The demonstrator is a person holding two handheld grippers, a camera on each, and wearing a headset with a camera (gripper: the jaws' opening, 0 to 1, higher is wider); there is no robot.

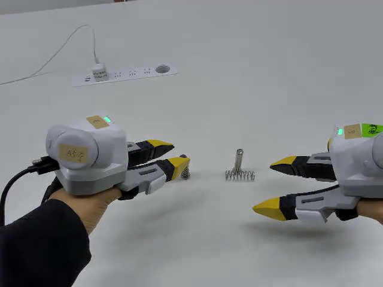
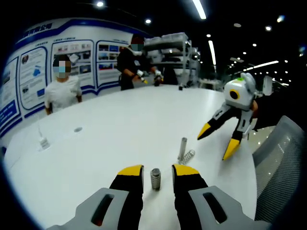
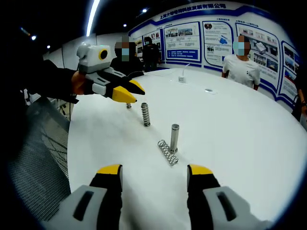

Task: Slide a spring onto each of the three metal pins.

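On the white table (image 1: pixel 251 89) a bare metal pin (image 1: pixel 239 159) stands upright, and a loose spring (image 1: pixel 240 175) lies at its foot. Both show in the left gripper view, pin (image 2: pixel 183 148) and spring (image 2: pixel 188 156), and in the right gripper view, pin (image 3: pixel 174 137) and spring (image 3: pixel 168 151). A pin wearing a spring (image 1: pixel 185 173) (image 2: pixel 155 178) (image 3: pixel 145 114) stands just ahead of my left gripper (image 1: pixel 173 152) (image 2: pixel 157 170) (image 3: pixel 133 94), which is open and not touching it. Another small sprung pin (image 3: pixel 128 105) sits under that gripper's tips. My right gripper (image 1: pixel 264 187) (image 2: pixel 216 143) (image 3: pixel 154 170) hovers open, right of the bare pin.
A white power strip (image 1: pixel 134 74) with a plug and cable lies at the far left of the table. People (image 2: pixel 61 88) stand along the table's far edge. A mesh chair (image 2: pixel 283 167) stands beside the table.
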